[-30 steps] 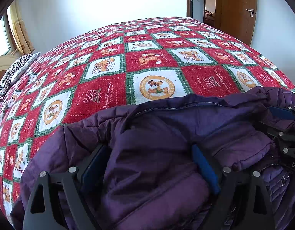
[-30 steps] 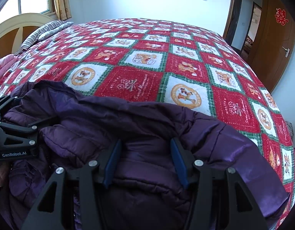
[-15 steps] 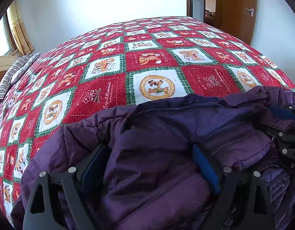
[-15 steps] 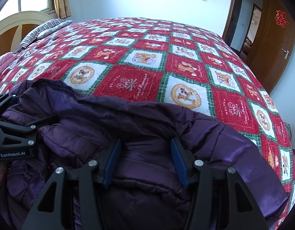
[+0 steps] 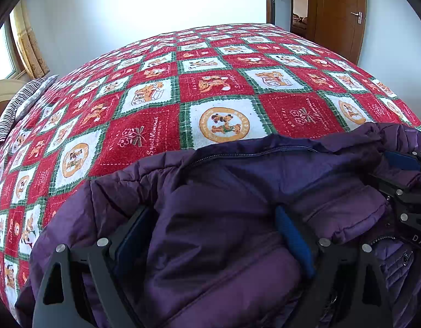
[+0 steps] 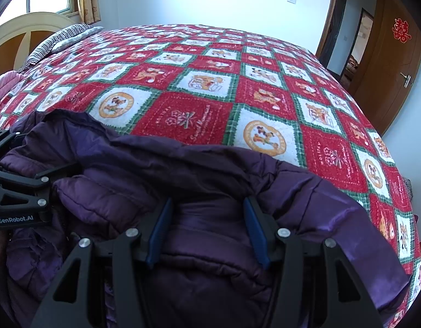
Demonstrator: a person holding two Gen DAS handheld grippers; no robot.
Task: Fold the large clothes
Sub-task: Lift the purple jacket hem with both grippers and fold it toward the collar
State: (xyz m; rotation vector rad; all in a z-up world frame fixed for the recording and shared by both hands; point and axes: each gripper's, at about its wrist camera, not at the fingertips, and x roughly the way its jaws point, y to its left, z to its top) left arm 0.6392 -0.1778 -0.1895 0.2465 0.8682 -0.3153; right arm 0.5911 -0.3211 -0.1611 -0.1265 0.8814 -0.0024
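Note:
A purple padded jacket (image 5: 227,191) lies bunched at the near edge of the bed, with its zipper edge facing the far side. My left gripper (image 5: 210,218) has its blue-padded jaws wide apart, with a thick fold of the jacket between them. My right gripper (image 6: 207,213) has its jaws closer together, closed on a puffy fold of the jacket (image 6: 205,169). Each gripper shows in the other's view: the right one (image 5: 404,191) and the left one (image 6: 16,188). The jacket's lower part is hidden under the grippers.
A red, white and green patchwork bedspread (image 5: 221,82) covers the bed. A striped pillow (image 6: 60,38) and a wooden headboard (image 6: 27,27) are at the far left. A wooden door (image 6: 388,63) stands on the right. A pink cloth (image 6: 4,82) lies at the left edge.

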